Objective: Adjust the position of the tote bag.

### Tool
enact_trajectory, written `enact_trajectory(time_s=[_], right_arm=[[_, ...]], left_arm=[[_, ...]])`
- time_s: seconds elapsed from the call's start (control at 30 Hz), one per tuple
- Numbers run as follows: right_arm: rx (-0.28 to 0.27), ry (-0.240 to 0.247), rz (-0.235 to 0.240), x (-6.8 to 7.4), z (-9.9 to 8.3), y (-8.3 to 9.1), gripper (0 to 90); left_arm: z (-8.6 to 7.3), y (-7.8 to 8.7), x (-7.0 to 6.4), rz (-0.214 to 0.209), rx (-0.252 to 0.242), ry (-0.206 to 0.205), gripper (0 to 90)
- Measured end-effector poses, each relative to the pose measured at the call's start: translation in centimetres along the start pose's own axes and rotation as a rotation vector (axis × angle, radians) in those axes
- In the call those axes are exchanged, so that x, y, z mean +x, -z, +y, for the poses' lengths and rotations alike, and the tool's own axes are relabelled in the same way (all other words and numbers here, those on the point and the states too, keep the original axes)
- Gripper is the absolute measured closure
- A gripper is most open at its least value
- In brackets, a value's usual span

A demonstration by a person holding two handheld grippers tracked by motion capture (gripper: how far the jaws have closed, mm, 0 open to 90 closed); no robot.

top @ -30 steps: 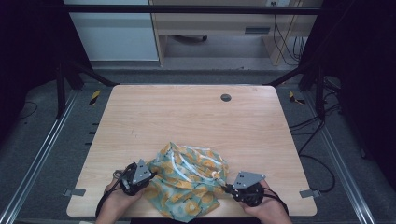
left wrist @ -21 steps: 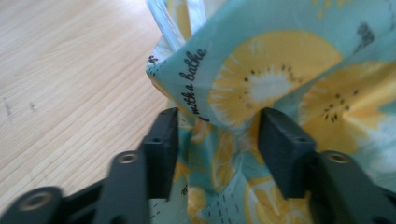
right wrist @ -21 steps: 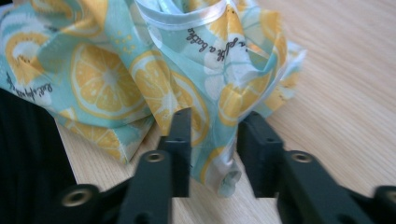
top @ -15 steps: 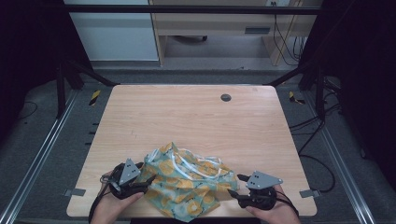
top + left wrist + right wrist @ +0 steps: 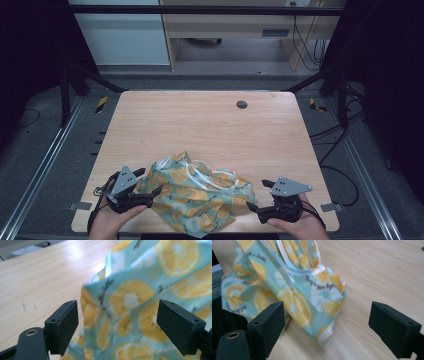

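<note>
Tabletop (image 5: 210,125): pale wood, bare beyond both claws except a small dark disc (image 5: 242,104) far ahead.
Cloth (image 5: 195,192): crumpled lemon-print fabric with white trim, heaped between the claws near the front edge.
Left claw (image 5: 150,192): jaws apart, fabric between them, likely poised to pinch.
Right claw (image 5: 252,210): jaws apart, cloth's corner just ahead-left, untouched.

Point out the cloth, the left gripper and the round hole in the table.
cloth (image 5: 197,192), high view, on its crumpled middle.
left gripper (image 5: 151,187), high view, between its jaw tips.
round hole (image 5: 242,104), high view, on its dark centre.
</note>
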State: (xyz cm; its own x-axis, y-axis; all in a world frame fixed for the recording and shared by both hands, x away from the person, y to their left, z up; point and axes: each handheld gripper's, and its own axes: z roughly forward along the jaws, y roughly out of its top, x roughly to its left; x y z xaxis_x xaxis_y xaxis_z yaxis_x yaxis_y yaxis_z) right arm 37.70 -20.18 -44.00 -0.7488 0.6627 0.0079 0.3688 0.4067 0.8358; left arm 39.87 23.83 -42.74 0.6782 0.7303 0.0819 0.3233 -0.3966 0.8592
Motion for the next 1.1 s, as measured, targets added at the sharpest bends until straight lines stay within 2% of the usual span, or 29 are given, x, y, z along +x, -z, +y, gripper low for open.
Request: enact_trajectory(time_s=[0.1, 0.17, 0.27, 0.33, 0.47, 0.57, 0.67, 0.77, 0.9, 0.97, 1.03, 1.1], right_arm=[[-0.001, 0.012, 0.004, -0.1, 1.2, -0.1, 20.1], [0.004, 0.019, 0.010, -0.2, 2.2, -0.4, 26.2], [0.021, 0.036, 0.012, -0.5, 3.4, -0.9, 35.2], [0.034, 0.046, 0.027, -0.7, 3.8, -1.4, 38.7], [0.071, 0.024, 0.065, -1.1, 3.4, -2.6, 38.8], [0.102, 0.019, 0.083, -1.2, 2.7, -3.4, 38.4], [0.136, 0.007, 0.094, -1.4, 1.9, -4.0, 43.0], [0.143, -0.010, 0.128, -1.3, 1.4, -4.3, 54.8], [0.147, 0.019, 0.143, -0.9, 1.2, -4.6, 77.6], [0.139, 0.029, 0.155, -0.8, 1.3, -4.7, 87.6], [0.128, 0.034, 0.151, -0.8, 1.4, -4.6, 90.0], [0.114, 0.040, 0.138, -0.8, 1.7, -4.4, 90.0]], left_arm=[[2.3, 0.2, -0.4, -0.003, -0.020, -0.040, 19.2], [3.9, 0.0, -0.6, -0.011, -0.016, -0.077, 19.6], [5.5, -0.9, -0.8, -0.061, 0.021, -0.132, 19.7], [5.7, -1.5, -0.7, -0.077, 0.045, -0.143, 20.3], [4.9, -2.5, -0.3, -0.115, 0.068, -0.107, 23.2], [4.0, -3.3, -0.1, -0.137, 0.100, -0.100, 25.9], [3.5, -3.8, -0.1, -0.146, 0.117, -0.099, 33.4], [3.5, -4.3, -0.2, -0.162, 0.124, -0.108, 44.3], [3.5, -4.7, -0.4, -0.163, 0.143, -0.126, 59.0], [3.6, -4.7, -0.5, -0.141, 0.132, -0.139, 69.3], [3.7, -4.5, -0.6, -0.132, 0.111, -0.149, 79.3], [3.9, -4.1, -0.7, -0.114, 0.082, -0.151, 85.2]])
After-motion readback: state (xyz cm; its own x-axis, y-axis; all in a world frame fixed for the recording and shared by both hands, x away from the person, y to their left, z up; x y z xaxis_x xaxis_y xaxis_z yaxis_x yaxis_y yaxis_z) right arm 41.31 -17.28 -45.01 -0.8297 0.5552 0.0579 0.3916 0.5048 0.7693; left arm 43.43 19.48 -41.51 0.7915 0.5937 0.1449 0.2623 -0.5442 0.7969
